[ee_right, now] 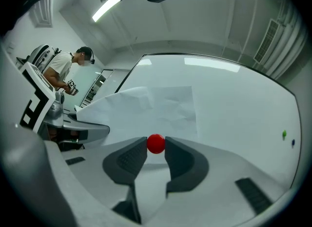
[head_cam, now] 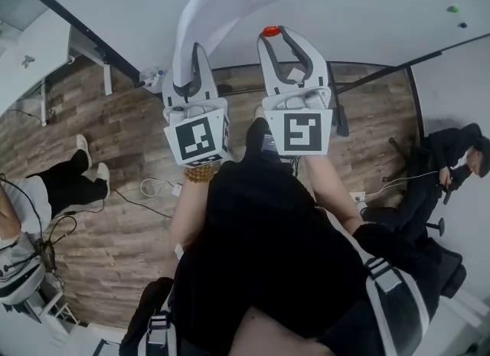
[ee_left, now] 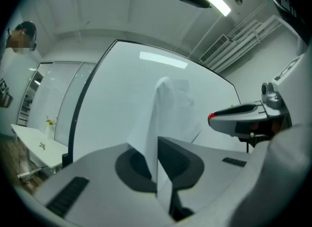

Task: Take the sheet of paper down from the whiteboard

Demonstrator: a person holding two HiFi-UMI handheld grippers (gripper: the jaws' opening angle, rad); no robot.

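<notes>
The white sheet of paper (head_cam: 222,2) hangs loose in front of the whiteboard (head_cam: 367,10), curled and lifted away from it. My left gripper (head_cam: 195,52) is shut on its lower edge; in the left gripper view the sheet (ee_left: 165,118) stands pinched between the jaws of that gripper (ee_left: 157,157). My right gripper (head_cam: 270,34) is shut on a small red round magnet (head_cam: 270,31). In the right gripper view the magnet (ee_right: 156,143) sits between the jaw tips, apart from the paper (ee_right: 156,109) behind it. The left gripper (ee_right: 83,131) shows at that view's left.
A green magnet (head_cam: 452,8) and a blue one (head_cam: 462,24) stick on the whiteboard at the far right. A person (head_cam: 459,163) sits on the floor at the right, another person's legs (head_cam: 76,178) are at the left. Cables lie on the wooden floor (head_cam: 130,132).
</notes>
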